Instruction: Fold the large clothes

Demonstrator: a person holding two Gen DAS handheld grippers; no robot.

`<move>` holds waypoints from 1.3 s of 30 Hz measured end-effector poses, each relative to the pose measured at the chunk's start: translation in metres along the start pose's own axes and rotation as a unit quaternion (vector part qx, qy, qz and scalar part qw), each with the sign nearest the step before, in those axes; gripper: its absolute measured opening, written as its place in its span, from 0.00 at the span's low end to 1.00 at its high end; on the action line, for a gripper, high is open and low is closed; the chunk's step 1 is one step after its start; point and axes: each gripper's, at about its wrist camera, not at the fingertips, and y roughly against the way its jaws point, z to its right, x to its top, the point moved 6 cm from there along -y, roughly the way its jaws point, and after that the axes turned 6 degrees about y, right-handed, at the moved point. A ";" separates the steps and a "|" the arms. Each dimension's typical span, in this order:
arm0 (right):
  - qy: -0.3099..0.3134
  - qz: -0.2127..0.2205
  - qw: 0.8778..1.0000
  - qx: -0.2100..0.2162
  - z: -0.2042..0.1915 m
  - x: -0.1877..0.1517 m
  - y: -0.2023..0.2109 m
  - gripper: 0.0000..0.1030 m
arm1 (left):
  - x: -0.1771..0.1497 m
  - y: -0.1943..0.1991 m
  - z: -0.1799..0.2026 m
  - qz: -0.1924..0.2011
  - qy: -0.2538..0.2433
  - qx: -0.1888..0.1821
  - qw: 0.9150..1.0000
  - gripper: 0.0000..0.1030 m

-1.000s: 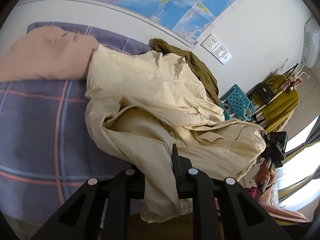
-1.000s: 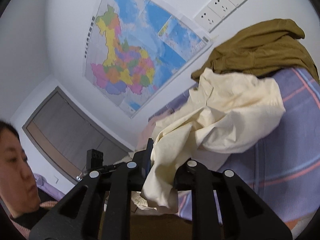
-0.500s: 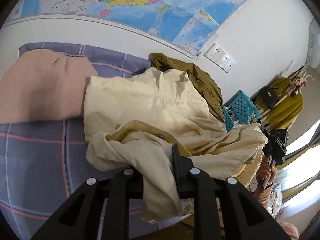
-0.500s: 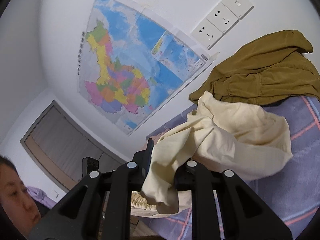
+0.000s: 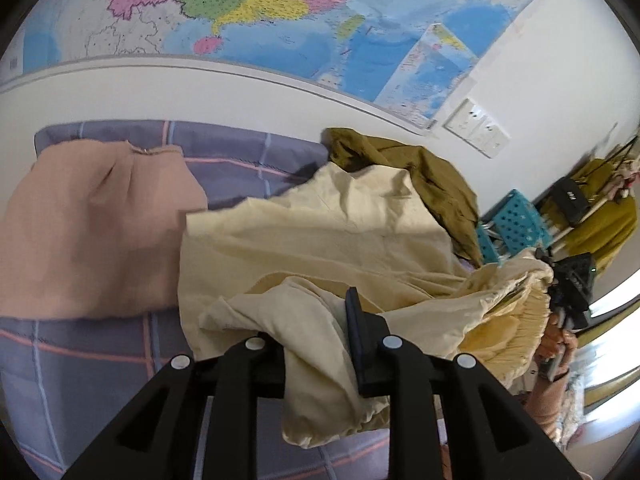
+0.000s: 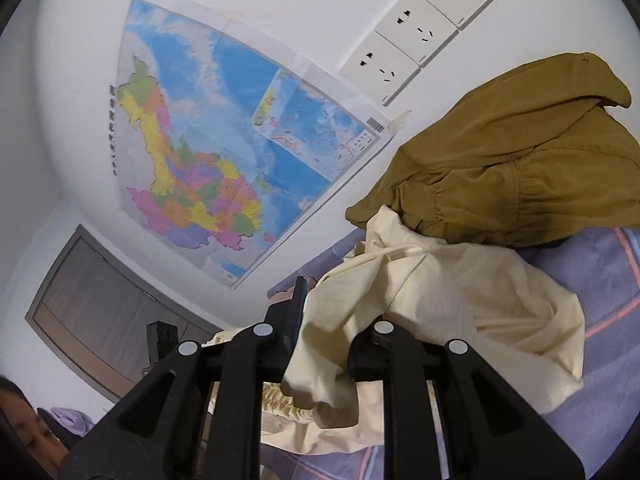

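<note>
A large cream garment (image 5: 320, 232) lies crumpled on a bed with a purple checked sheet (image 5: 80, 368). My left gripper (image 5: 320, 340) is shut on a bunched edge of it, with cloth hanging down between the fingers. My right gripper (image 6: 324, 332) is shut on another edge of the cream garment (image 6: 460, 300) and holds it lifted off the sheet (image 6: 600, 272). The right gripper also shows at the far right of the left wrist view (image 5: 568, 284), holding the garment's other end.
An olive garment (image 6: 520, 160) is heaped against the wall behind the cream one. A pink garment (image 5: 92, 232) lies on the bed at left. A wall map (image 6: 224, 152), sockets (image 6: 412, 36), a blue crate (image 5: 516, 228) and a clothes rack (image 5: 592, 208) stand around.
Both grippers have moved towards the wall with the cream garment, lifting and gathering it. The cloth now sits closer to the olive garment and is more bunched.
</note>
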 end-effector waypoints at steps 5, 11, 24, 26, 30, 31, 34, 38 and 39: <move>-0.012 -0.008 1.000 -0.017 0.016 0.012 -0.020 0.16 | 0.022 -0.021 -0.005 -0.009 0.002 0.020 1.000 0.20; -0.033 -0.019 0.999 -0.033 0.034 0.025 -0.040 0.17 | 0.045 -0.045 -0.015 -0.024 0.010 0.032 0.999 0.21; -0.067 -0.041 0.995 -0.067 0.072 0.039 -0.083 0.24 | 0.079 -0.119 -0.050 -0.072 0.050 0.073 0.993 0.21; -0.069 -0.043 0.994 -0.072 0.075 0.040 -0.087 0.30 | 0.081 -0.131 -0.055 -0.080 0.056 0.077 0.992 0.21; -0.058 -0.033 0.996 -0.062 0.069 0.037 -0.082 0.60 | 0.084 -0.150 -0.065 -0.096 0.070 0.075 0.990 0.21; -0.042 -0.030 0.997 -0.061 0.062 0.034 -0.079 0.71 | 0.084 -0.153 -0.067 -0.098 0.072 0.075 0.990 0.21; 0.020 -0.010 0.997 -0.069 0.037 0.023 -0.061 0.74 | 0.085 -0.160 -0.075 -0.100 0.082 0.071 0.989 0.22; 0.170 -0.046 0.981 -0.086 -0.020 -0.020 -0.074 0.74 | 0.085 -0.164 -0.078 -0.104 0.092 0.065 0.988 0.22; 0.207 -0.064 0.971 -0.101 -0.031 -0.034 -0.086 0.74 | 0.085 -0.164 -0.078 -0.103 0.096 0.064 0.988 0.22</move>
